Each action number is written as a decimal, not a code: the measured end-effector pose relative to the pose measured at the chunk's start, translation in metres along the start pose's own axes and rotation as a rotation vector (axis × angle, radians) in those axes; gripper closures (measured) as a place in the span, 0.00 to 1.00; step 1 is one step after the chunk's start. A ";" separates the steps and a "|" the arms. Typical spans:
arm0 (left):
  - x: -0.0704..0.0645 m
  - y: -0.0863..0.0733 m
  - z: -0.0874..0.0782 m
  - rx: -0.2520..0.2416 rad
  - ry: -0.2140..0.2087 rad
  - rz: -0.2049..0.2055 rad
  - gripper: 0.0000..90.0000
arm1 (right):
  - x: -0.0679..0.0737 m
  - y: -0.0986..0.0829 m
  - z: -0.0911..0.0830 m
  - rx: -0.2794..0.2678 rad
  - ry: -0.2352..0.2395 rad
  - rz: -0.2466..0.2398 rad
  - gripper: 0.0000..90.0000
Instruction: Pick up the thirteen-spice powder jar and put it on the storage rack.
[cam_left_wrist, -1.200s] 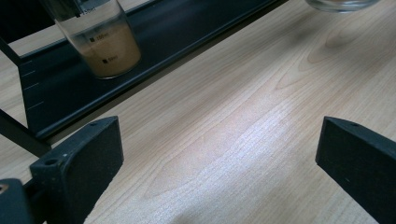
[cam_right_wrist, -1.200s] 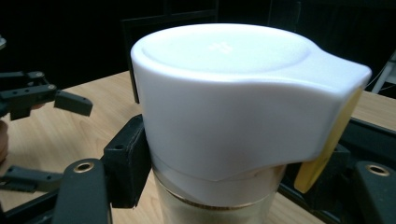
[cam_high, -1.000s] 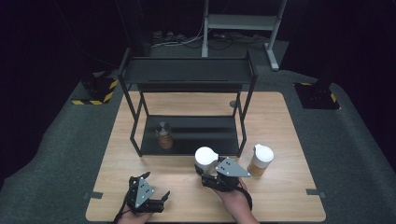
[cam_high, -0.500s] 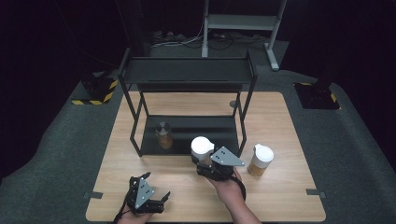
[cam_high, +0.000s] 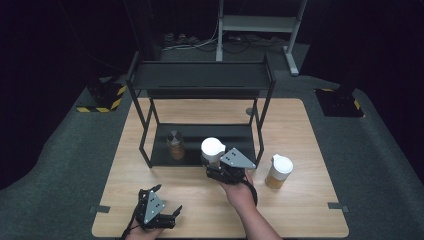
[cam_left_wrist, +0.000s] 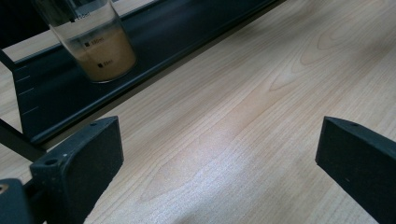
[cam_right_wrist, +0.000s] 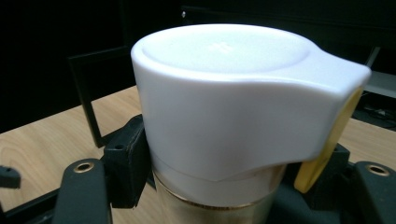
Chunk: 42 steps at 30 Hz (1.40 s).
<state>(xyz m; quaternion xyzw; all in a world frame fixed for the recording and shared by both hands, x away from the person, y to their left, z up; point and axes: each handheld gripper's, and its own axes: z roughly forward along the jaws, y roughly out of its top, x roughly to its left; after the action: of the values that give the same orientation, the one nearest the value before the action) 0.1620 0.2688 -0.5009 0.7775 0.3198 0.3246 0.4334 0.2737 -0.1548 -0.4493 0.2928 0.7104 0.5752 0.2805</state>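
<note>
While the right gripper (cam_high: 216, 167) is clamping a jar (cam_high: 212, 151) with a white lid just below the lid's edge, the jar is hanging at the front lip of the black rack (cam_high: 200, 80), right over the lower shelf (cam_high: 235, 135). In the right gripper view the jaws are pressing on both sides of the jar's neck, with the lid (cam_right_wrist: 233, 93) bulging above them and a yellow tab sticking out at one side. The left gripper (cam_high: 162, 207) is idling near the table's (cam_high: 300, 130) front edge, jaws spread wide and gripping nothing.

Looks like this one is heading for the shelf, next to the small jar (cam_high: 174, 144) already standing there. To do it well, the hand should be keeping the jar upright, sliding it in low under the top shelf, and aiming for bare shelf well apart from that small jar. The base should be touching down flat before the jaws are letting go. A second white-lidded jar (cam_high: 278, 171) is waiting on the table to the right.
</note>
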 end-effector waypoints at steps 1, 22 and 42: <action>0.000 0.000 0.000 -0.001 0.000 -0.001 0.01 | 0.000 0.001 0.003 -0.001 -0.003 0.001 0.34; 0.002 -0.002 -0.001 -0.013 -0.005 -0.011 0.01 | 0.001 0.013 0.036 -0.004 -0.040 0.003 0.34; 0.004 -0.005 -0.003 -0.029 -0.008 -0.020 0.01 | -0.008 0.011 0.064 0.019 -0.079 0.019 0.34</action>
<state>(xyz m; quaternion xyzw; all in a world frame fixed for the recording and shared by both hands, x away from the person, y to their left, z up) 0.1609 0.2751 -0.5037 0.7693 0.3210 0.3217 0.4489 0.3277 -0.1168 -0.4495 0.3248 0.7013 0.5591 0.3002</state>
